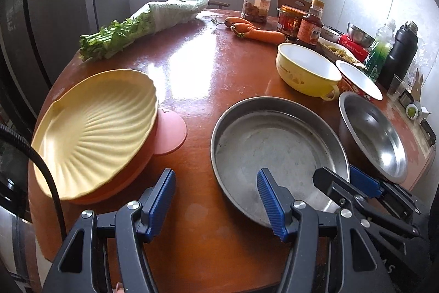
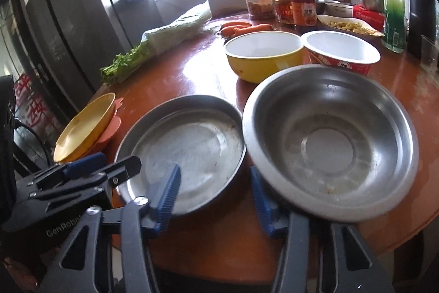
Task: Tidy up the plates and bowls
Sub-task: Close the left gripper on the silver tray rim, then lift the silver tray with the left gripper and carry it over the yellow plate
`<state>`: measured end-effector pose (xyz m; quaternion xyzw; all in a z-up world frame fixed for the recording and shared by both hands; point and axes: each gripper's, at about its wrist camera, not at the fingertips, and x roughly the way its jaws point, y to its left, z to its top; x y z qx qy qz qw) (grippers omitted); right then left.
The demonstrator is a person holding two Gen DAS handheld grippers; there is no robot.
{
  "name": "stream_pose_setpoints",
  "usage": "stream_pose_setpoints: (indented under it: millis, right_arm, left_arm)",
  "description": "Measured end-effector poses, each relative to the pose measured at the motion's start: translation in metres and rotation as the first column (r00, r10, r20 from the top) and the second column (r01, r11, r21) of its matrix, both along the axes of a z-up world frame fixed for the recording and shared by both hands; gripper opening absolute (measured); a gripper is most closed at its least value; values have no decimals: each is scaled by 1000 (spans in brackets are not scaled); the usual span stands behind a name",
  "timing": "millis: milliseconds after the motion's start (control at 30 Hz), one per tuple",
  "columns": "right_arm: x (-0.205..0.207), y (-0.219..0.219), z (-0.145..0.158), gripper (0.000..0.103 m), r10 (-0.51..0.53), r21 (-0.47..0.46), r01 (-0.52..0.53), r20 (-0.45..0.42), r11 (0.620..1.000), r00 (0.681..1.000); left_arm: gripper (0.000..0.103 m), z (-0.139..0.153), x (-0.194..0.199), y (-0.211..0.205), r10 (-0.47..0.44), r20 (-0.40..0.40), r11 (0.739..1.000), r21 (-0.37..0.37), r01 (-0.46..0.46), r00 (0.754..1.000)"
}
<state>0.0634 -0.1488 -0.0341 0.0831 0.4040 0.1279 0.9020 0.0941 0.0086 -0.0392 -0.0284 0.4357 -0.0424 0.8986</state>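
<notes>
A shallow steel pan (image 1: 274, 144) lies at the near table edge, with a steel bowl (image 2: 329, 142) just to its right. My left gripper (image 1: 216, 199) is open and straddles the pan's near-left rim, one pad over the table and one inside the pan. My right gripper (image 2: 214, 199) is also open. Its left pad is over the pan and its right pad is against the steel bowl's outer wall, below the rim. A yellow shell-shaped plate (image 1: 93, 133) rests on a pink plate (image 1: 170, 133) at the left. A yellow bowl (image 1: 304, 70) and a red-and-white bowl (image 1: 356, 78) stand behind.
On the round brown table (image 1: 205, 67), leafy greens (image 1: 115, 37) and carrots (image 1: 260, 32) lie at the back. Jars (image 1: 256, 4), a sauce bottle (image 1: 310, 26), a green bottle (image 1: 381, 51) and a black flask (image 1: 403, 51) crowd the right rear. A dark fridge (image 2: 55, 18) stands at the left.
</notes>
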Motion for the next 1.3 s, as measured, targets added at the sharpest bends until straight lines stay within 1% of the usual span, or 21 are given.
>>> stream_pose_setpoints:
  millis: [133, 200, 367, 533, 633, 733, 833, 900, 1033, 1167, 1300]
  right_arm:
    - [3, 5, -1, 32, 20, -33, -19, 11, 999, 1000]
    - [3, 9, -2, 31, 41, -56, -40, 19, 998, 999]
    - [-4, 14, -2, 30, 90, -83, -87, 28, 993, 996]
    - [-13, 23, 1, 30, 160, -117, -157, 22, 981, 987]
    - [-16, 28, 1, 31, 172, -145, -166, 25, 975, 985]
    - [-14, 29, 0, 31, 165, -141, -160, 22, 977, 986]
    - [-10, 30, -3, 31, 152, -140, -148, 14, 979, 988]
    - [-11, 32, -3, 32, 153, -154, -148, 25, 977, 988]
    - [-10, 31, -4, 32, 143, -152, -137, 23, 979, 990]
    - [-11, 33, -3, 31, 138, -166, -132, 21, 977, 990]
    - [-12, 33, 0, 31, 137, -160, -132, 17, 978, 990]
  left_arm:
    - [61, -4, 4, -3, -4, -2, 1000, 11, 4, 1000]
    - [61, -5, 5, -3, -3, -2, 1000, 17, 3, 1000]
    - [61, -4, 0, -1, -3, -5, 1000, 16, 3, 1000]
    - [61, -3, -5, 5, 5, -4, 1000, 21, -5, 1000]
    - [61, -4, -7, 8, 14, -6, 999, 34, -14, 1000]
    - [60, -4, -8, 10, 14, 0, 999, 35, -14, 1000]
    - [52, -4, -9, 9, 5, 8, 999, 33, -5, 1000]
    - [47, -4, -10, 8, 0, 12, 1000, 29, -1, 1000]
    - [46, -4, -13, 9, 12, 22, 1000, 15, -12, 1000]
    - [45, -3, -15, 8, 13, 27, 1000, 18, -13, 1000]
    - [45, 4, -22, 6, 17, 40, 1000, 24, -18, 999]
